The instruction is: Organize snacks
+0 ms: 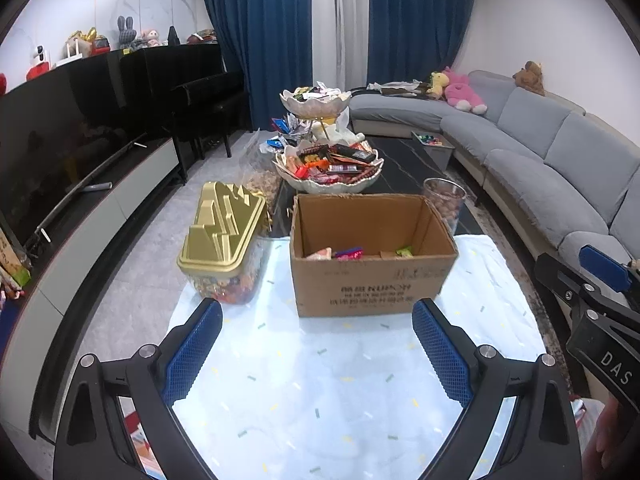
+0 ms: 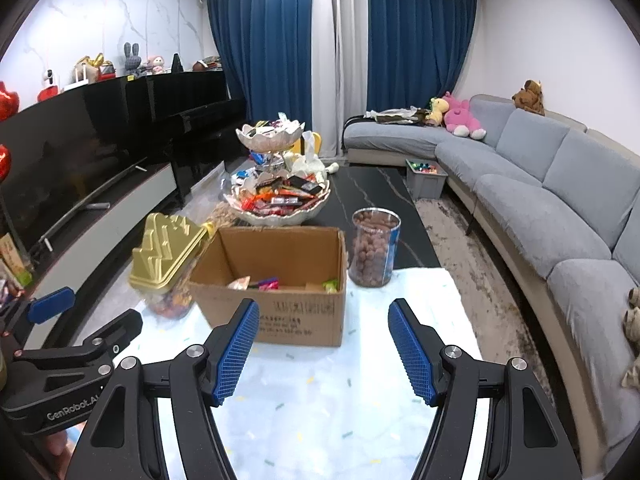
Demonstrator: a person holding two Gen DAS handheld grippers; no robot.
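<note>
Both hand-held grippers, the left (image 1: 317,344) and the right (image 2: 323,344), stand apart and empty above the worktop (image 1: 340,380). The brown cardboard box (image 1: 372,256) holds few snacks; probably the next move reaches to the heaped white shell-shaped bowl (image 1: 332,178) behind it.

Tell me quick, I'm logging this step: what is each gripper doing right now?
Left gripper: open, nothing between its pads.
Right gripper: open, nothing between its pads.

Bare cloth (image 1: 320,380) ahead, cardboard box (image 1: 372,280) blocking centre, gold-lidded jar (image 1: 224,248) left, nut jar (image 2: 374,252) right
</note>
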